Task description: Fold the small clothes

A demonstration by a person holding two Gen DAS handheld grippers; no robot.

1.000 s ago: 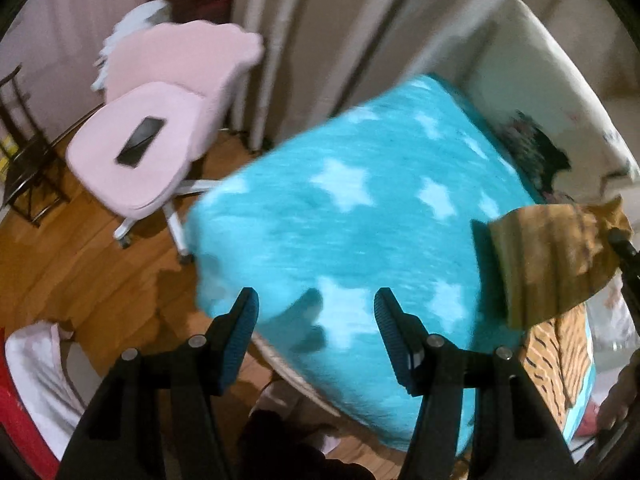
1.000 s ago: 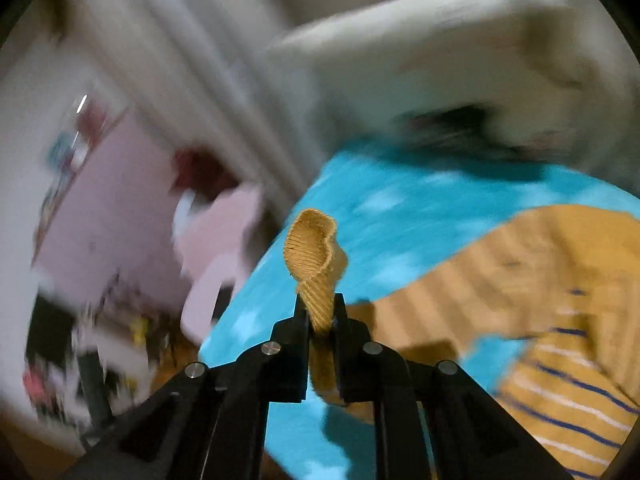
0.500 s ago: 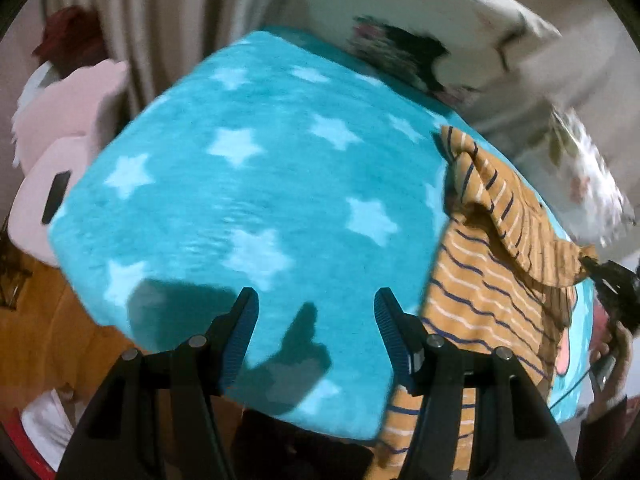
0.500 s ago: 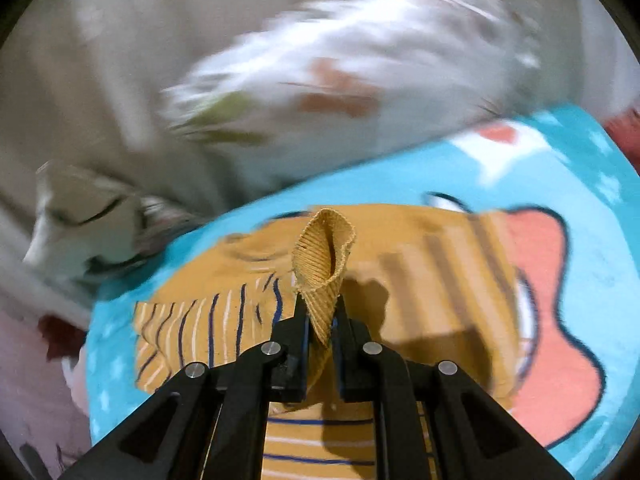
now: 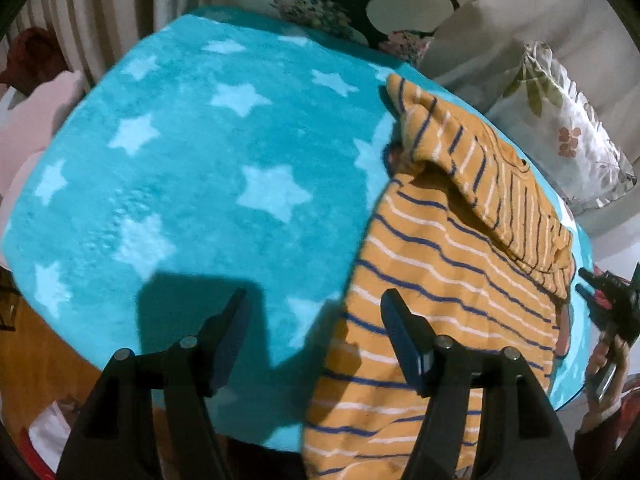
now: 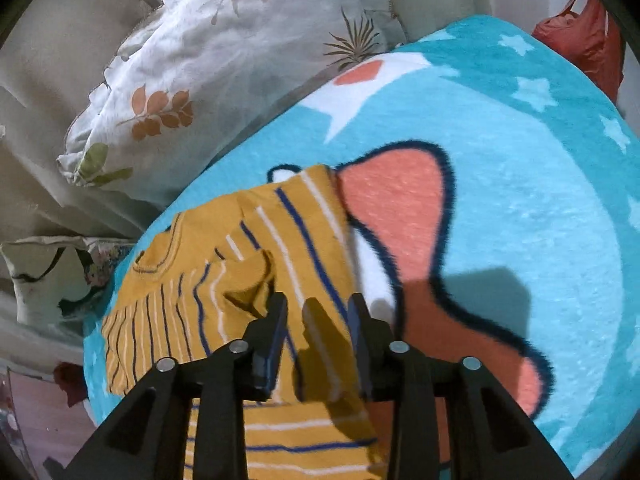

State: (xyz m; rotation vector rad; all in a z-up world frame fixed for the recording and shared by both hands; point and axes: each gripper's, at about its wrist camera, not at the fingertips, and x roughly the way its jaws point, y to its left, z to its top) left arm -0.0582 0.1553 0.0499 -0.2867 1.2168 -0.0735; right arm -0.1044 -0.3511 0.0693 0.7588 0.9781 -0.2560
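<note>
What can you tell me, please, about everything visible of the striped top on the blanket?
The striped top is a small mustard-yellow knit garment with thin navy and white stripes. It lies on the turquoise star blanket, partly covering its orange cartoon print, and its lower edge hangs over the blanket's near side. One sleeve is folded back across the body, which is otherwise spread fairly flat. The right gripper is opening just above it, with cloth beneath the fingers, none gripped.

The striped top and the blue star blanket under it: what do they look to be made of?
Striped top: a soft knit, probably cotton jersey, matte mustard with navy and white stripes; it drapes and creases limply where the sleeve is folded over.
Star blanket: plush fleece, likely synthetic; its fuzzy nap blurs the printed edges.
</note>
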